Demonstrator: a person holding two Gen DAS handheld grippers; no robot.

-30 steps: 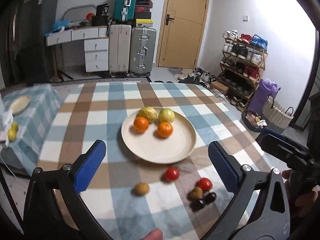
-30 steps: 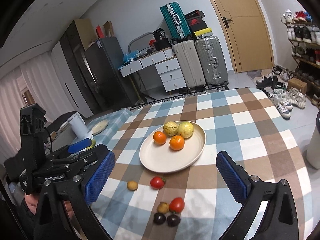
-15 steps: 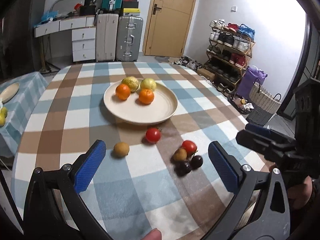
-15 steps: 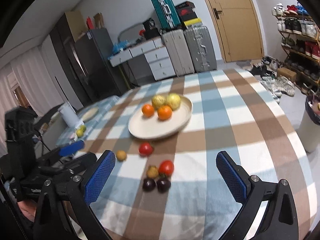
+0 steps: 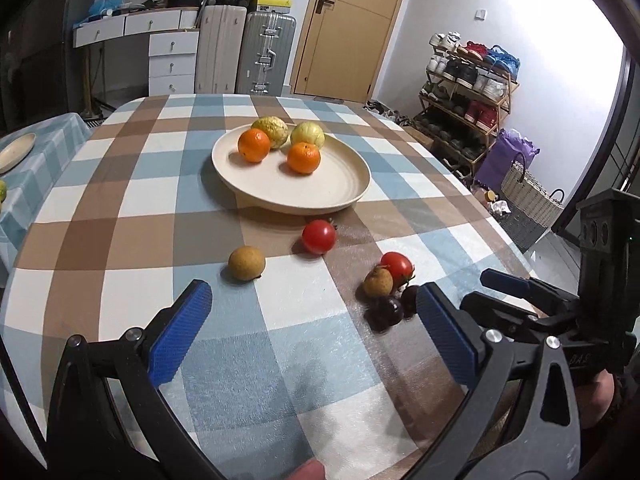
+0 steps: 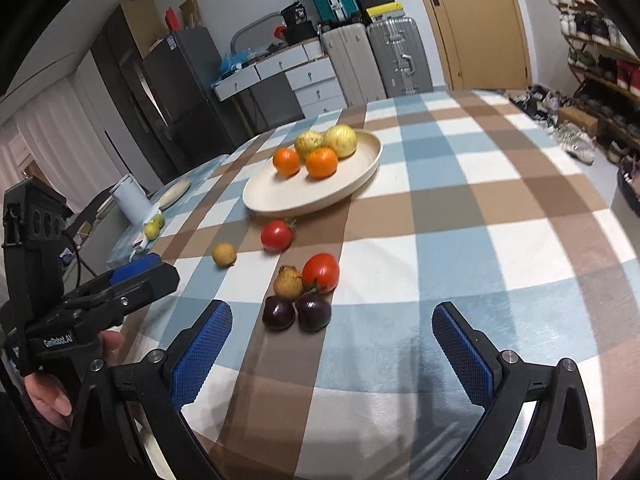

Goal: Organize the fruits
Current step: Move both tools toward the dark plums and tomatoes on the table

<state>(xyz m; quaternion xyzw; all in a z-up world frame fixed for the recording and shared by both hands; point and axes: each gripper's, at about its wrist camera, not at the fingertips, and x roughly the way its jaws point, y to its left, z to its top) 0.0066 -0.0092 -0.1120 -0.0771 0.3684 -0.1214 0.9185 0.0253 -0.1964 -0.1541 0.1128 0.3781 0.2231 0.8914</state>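
Risk of scattering clustered plums (image 6: 296, 311) and tomato (image 6: 321, 273) just ahead of spread, empty right fingers (image 6: 202, 350); left fingers (image 5: 176, 340) likewise released.

Left gripper (image 5: 310, 330) jaws spread wide, empty, held low and level. Right gripper (image 6: 334, 346) likewise wide apart, empty. A hand (image 6: 52, 392) grips the left handle.

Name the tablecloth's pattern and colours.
The tablecloth is checked in blue, brown and white; the right wrist view shows it best.
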